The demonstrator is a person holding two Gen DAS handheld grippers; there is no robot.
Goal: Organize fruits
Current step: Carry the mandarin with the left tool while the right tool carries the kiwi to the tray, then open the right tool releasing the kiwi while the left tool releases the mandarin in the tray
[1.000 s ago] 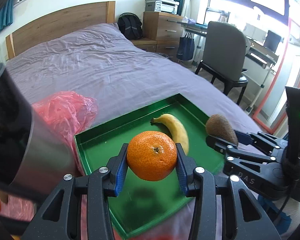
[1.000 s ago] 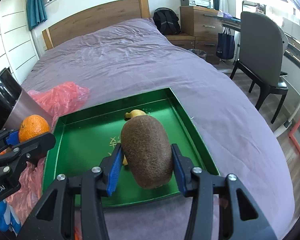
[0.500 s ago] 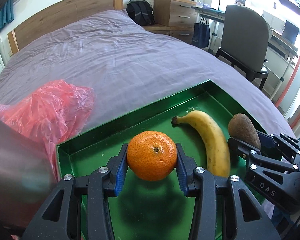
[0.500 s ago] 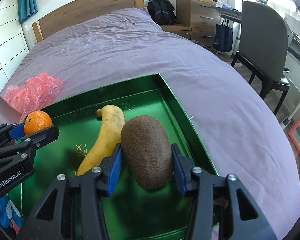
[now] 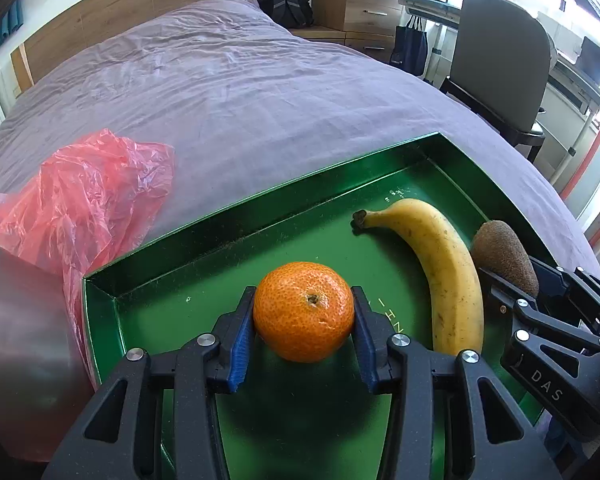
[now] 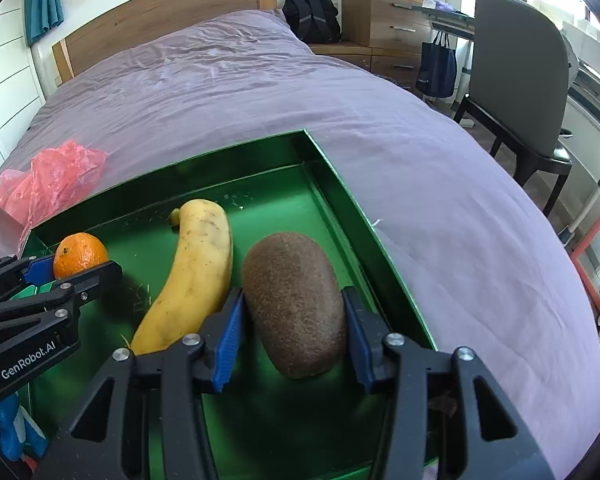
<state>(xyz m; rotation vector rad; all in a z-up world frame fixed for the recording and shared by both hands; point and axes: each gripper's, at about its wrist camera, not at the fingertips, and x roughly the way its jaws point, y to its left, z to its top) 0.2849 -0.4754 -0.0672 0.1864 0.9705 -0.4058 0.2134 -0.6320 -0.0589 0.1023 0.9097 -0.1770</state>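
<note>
Left gripper point(image 5: 303, 316) clamps orange point(image 5: 303, 311), frame centre; right gripper point(image 6: 292, 316) loosening, jaws opening around kiwi point(image 6: 294, 304) (contact unclear), over green tray point(image 6: 340, 192).

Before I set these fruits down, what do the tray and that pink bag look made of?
Green tray: probably painted metal, glossy, with mirror-like reflections on its walls and crisp folded corners. Pink bag: thin plastic film, translucent, crinkled and shiny.

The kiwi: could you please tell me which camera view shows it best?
The right wrist view: the kiwi fills the centre, its whole brown length clear between the right gripper fingers. The left wrist view shows only its tip at the right edge, behind the banana.
</note>
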